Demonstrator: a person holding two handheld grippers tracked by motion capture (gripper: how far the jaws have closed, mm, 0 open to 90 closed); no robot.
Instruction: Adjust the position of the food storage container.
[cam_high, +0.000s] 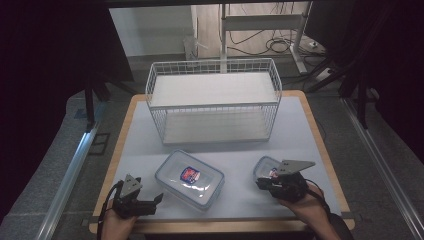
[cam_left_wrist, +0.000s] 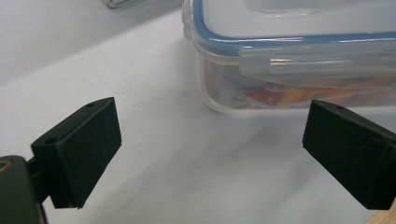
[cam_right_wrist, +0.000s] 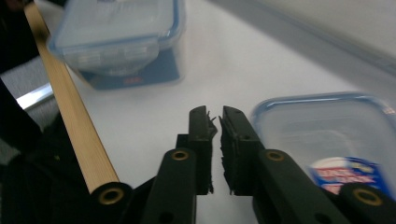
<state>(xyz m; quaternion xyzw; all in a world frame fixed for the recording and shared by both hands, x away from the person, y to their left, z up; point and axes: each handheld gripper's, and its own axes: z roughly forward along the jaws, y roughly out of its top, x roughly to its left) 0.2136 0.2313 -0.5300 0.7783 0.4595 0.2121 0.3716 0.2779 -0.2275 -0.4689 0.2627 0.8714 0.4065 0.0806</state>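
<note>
A large clear box (cam_high: 190, 179) with a blue-rimmed lid and a red-and-blue label lies at the table's front middle. My left gripper (cam_high: 157, 202) sits just left of it, jaws open and pointing at its side. In the left gripper view the box (cam_left_wrist: 289, 60) stands beyond the wide-apart jaws (cam_left_wrist: 210, 116), with nothing between them. A smaller clear lidded box (cam_high: 265, 166) lies at the front right. My right gripper (cam_high: 260, 183) is beside it, shut on nothing. In the right gripper view the closed jaws (cam_right_wrist: 218, 114) lie just left of the small box (cam_right_wrist: 322, 135), and the large box (cam_right_wrist: 121, 42) is farther off.
A white wire basket (cam_high: 212, 106) with two shelves stands across the back of the grey-topped table (cam_high: 300, 130). The table's wooden front edge (cam_right_wrist: 74, 116) runs close to my right gripper. Metal rails flank the table on the floor.
</note>
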